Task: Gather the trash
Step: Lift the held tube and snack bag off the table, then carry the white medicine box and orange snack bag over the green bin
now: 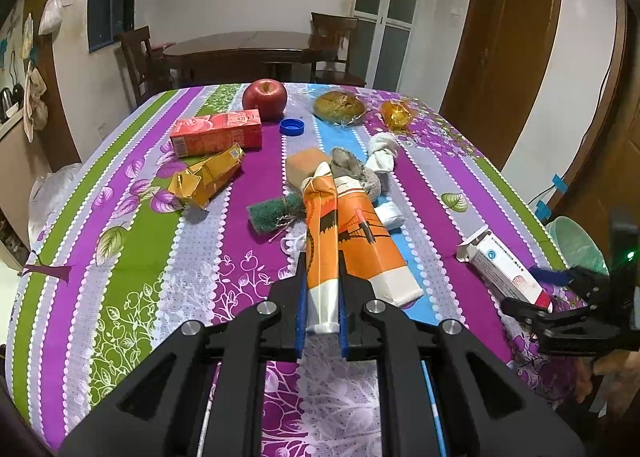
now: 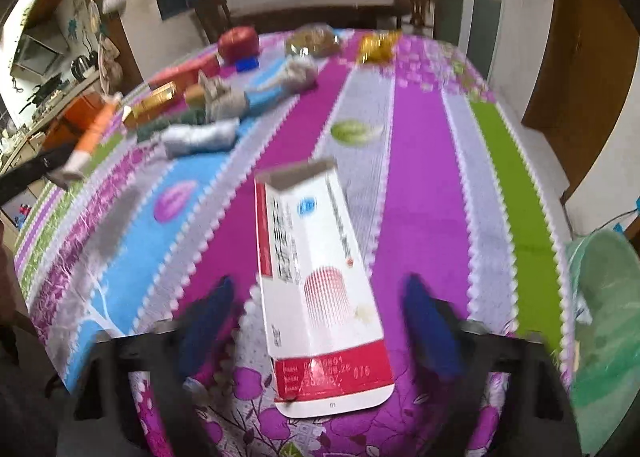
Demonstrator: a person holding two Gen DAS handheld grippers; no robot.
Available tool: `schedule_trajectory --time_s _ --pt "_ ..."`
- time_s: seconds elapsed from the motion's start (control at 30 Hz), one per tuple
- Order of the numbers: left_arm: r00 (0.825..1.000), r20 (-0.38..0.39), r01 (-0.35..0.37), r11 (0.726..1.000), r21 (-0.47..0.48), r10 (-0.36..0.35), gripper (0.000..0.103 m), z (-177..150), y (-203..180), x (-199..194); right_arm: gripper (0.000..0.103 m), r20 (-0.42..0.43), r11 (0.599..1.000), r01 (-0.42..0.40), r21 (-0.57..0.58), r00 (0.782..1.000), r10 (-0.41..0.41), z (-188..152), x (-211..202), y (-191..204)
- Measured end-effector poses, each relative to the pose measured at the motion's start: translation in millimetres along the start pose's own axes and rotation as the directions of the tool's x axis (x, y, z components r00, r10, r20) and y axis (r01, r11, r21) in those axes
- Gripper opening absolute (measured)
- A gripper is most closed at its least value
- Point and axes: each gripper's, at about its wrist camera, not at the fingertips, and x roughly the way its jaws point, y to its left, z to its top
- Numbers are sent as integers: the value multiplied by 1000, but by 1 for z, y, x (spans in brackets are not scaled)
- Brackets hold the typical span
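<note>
L gripper (image 1: pixel 322 297) is clamped on the white end of an orange carton (image 1: pixel 326 241), held above the tablecloth (image 1: pixel 132 257); the carton's long axis runs straight fwd along the fingers. R gripper (image 2: pixel 320 321) is spread wide w/ the red-white box (image 2: pixel 316 277) lying between its blue pads, not yet pinched, its long axis also fwd, open flap at the far end. R is the nearer one for the box. Green bin (image 2: pixel 604 317) sits just off the table's R edge, so prob. close, then swing right.

White-red carton (image 2: pixel 320 289): red end band shows blurred digits, "076"; "01" on flap; rest unreadable
</note>
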Motion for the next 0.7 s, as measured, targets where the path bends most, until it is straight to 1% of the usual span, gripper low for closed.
schedule_trajectory --time_s 0.03,0.07,0.1,0.13,0.2,0.27,0.4,0.53,0.63,0.7 --pt "1000 -1 -3 1000 -1 3 10 0 0 1 57 15 1000 28 -10 1000 -28 -2 -1 2" --pt "1000 -2 -6 1000 0 6 10 0 0 1 52 20 999 40 -19 999 -40 -2 -3 3" --pt "1000 -3 -8 1000 2 8 10 0 0 2 49 22 999 31 -17 999 -30 -3 -3 3" --pt "1000 -3 -11 1000 4 12 10 1 -1 3 49 33 1000 14 -10 999 -13 -3 -4 3" --pt "1000 0 -16 1000 10 16 10 1 -4 3 47 52 1000 23 -17 998 -22 -3 -6 6" --pt "1000 7 -28 999 21 28 10 3 -7 3 46 84 1000 13 -8 996 -12 -2 -13 5" --pt "998 35 -55 997 51 54 10 9 -16 1 46 154 1000 14 -5 988 -13 6 -34 4" --pt "996 58 -67 995 79 62 10 18 -27 1 46 195 998 49 -25 980 -44 10 -50 4" --pt "995 78 -73 992 105 65 10 25 -38 0 46 215 999 41 -14 976 -37 13 -60 0" --pt "994 92 -75 989 126 64 10 30 -47 -2 46 237 998 58 -13 970 -54 12 -67 -2"
